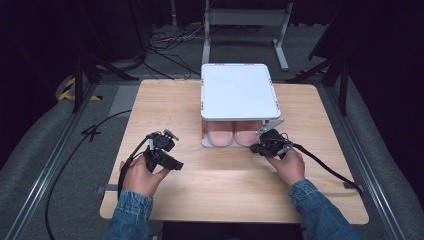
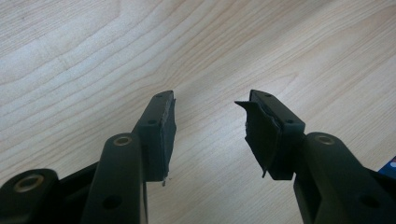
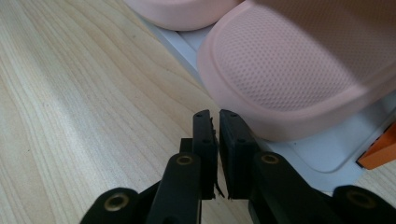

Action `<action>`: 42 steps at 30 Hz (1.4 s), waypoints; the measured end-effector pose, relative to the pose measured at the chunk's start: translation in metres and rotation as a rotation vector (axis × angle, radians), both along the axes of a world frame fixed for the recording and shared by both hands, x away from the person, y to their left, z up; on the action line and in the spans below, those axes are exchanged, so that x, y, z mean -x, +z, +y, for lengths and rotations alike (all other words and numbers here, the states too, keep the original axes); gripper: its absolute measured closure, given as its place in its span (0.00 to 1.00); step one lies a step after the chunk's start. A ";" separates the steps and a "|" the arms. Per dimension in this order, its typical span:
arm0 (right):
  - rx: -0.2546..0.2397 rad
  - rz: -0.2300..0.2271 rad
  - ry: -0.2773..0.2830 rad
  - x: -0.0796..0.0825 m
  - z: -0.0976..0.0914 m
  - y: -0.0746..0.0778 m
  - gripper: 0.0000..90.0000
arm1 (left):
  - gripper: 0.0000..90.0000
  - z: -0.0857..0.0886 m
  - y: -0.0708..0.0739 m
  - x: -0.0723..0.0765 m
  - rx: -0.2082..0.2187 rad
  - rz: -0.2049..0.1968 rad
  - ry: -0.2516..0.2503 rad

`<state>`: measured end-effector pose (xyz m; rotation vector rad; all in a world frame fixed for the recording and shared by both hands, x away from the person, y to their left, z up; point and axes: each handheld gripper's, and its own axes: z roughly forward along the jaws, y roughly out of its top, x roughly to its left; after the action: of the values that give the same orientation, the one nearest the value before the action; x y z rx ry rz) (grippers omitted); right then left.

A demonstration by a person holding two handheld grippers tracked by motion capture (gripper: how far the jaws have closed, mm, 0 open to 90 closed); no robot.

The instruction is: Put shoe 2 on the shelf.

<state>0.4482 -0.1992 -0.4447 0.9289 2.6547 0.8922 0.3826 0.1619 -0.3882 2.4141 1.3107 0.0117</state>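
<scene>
A white two-shelf rack stands at the middle back of the wooden table. Two pink slippers lie side by side on its lower shelf, toes toward me. My right gripper rests just before the right slipper's toe. In the right gripper view its jaws stand together with nothing between them, tips beside that slipper at the edge of the white lower shelf. My left gripper hovers over bare wood at the left, open and empty.
An orange corner post of the rack shows at the right gripper view's edge. The second slipper lies farther along the shelf. Cables trail from both grippers off the table's sides. Bare wood spreads in front of the rack.
</scene>
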 end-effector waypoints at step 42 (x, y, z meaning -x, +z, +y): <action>-0.023 -0.039 -0.275 0.072 -0.161 0.083 0.27 | 0.43 0.030 0.007 -0.005 0.010 -0.104 0.032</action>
<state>0.3766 -0.3601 -0.3615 1.2301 2.4102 0.8661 0.3873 0.1924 -0.3817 2.3512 1.2992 0.1370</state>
